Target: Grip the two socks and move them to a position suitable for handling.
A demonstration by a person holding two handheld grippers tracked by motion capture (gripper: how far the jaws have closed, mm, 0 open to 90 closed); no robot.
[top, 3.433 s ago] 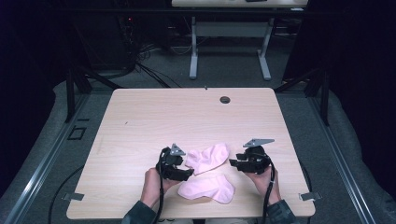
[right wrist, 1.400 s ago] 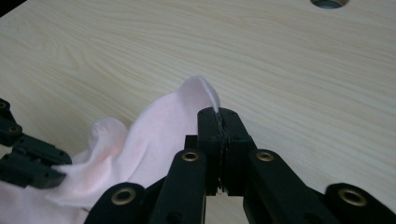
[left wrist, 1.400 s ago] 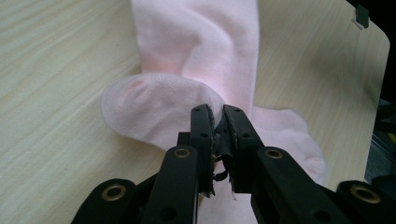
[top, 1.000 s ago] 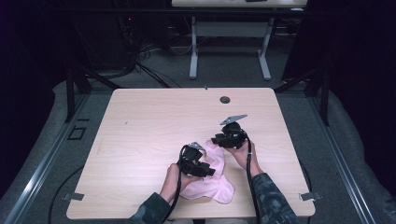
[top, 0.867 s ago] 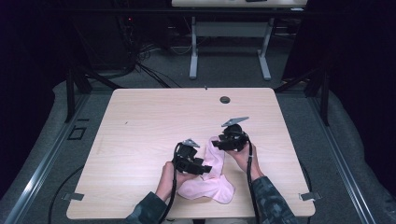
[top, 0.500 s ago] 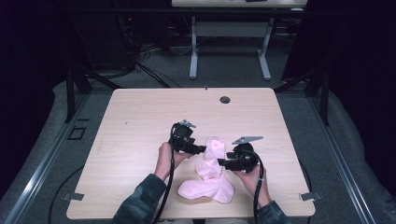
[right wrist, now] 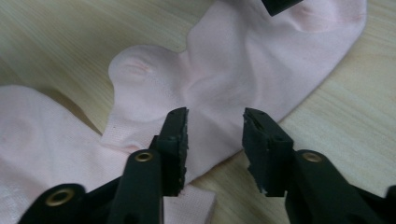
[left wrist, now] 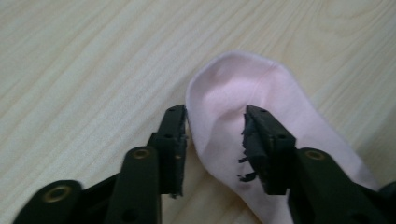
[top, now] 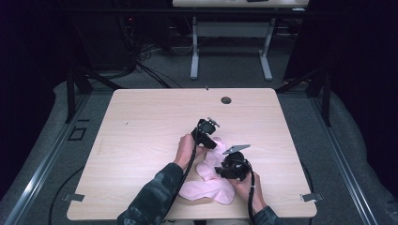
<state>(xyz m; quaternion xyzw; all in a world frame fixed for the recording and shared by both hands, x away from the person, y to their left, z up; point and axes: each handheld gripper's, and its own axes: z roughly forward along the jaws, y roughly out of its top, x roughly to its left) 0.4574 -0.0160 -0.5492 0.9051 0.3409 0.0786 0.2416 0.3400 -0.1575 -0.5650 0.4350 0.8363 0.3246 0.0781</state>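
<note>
Table [top: 141, 117] light wood, grain visible, small round grommet hole [top: 226, 100] near far edge; grey carpet floor, dark room, second table's legs [top: 195, 51] behind. Two pink socks [top: 211, 180] overlap on near right part of table. My left gripper [top: 210, 140] has jaws apart astride toe of upper sock [left wrist: 243, 93]. My right gripper [top: 224, 169] also has jaws apart, over middle of same sock [right wrist: 243, 70]

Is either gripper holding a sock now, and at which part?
Nothing is held. The left gripper stands open over the upper sock's toe; the right gripper stands open over its middle.
</note>
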